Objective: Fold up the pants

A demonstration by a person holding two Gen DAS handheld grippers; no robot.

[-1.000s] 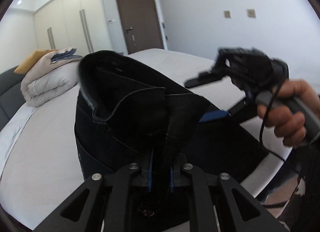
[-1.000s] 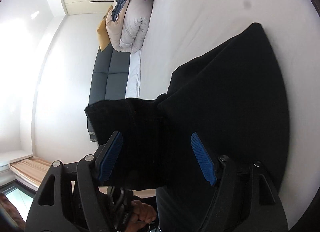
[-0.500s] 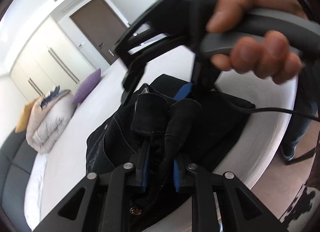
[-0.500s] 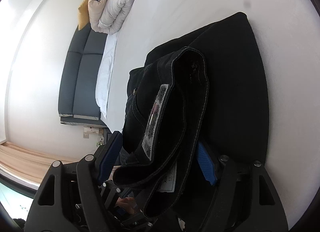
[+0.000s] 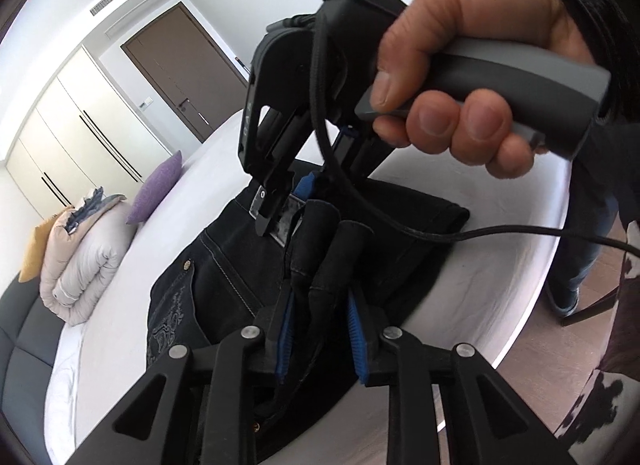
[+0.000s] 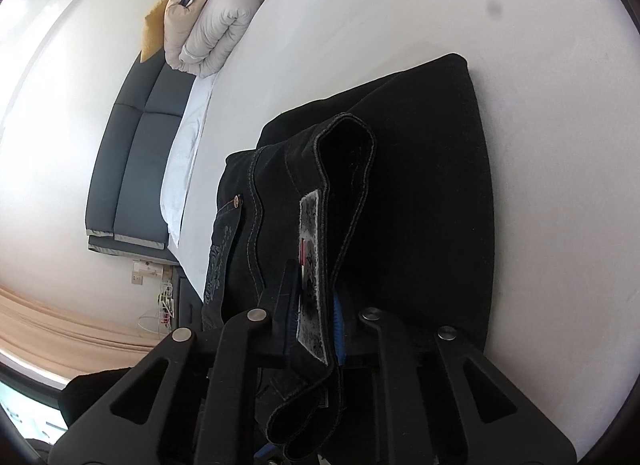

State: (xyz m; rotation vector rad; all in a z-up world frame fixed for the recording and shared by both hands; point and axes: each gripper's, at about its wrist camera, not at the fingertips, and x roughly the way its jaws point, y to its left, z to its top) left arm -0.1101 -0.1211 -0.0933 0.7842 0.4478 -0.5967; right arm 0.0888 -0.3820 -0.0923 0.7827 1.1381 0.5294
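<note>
Pants: the black pants (image 6: 420,193) lay folded on the white bed (image 6: 440,17), near its rounded edge; the waistband end was lifted above the lower layer.
Left tool: the left tool (image 5: 320,329) was clamped on a thick bunch of the dark cloth, and its jaws had opened a little just before.
Right tool: the right tool (image 6: 314,329) had just closed; its blue pads pressed the waistband at the grey label patch (image 6: 312,265).
Risk of slipping: the left bunch looked thick and uneven, so I judged that a layer could slide out if the two tools pulled apart.
Risk of crooked fold: both tools held the same end close together, so the far corners could drag and the stack could twist.
Risk of snag: the cable (image 5: 440,233) of the right tool lay across the pants and could catch the cloth.
Bed edge: it curved just beside the pants on the side of the person; cloth could hang over it.
Free room: the bed was bare toward the rolled duvet (image 5: 84,261) and purple pillow (image 5: 156,189), which were well apart.
</note>
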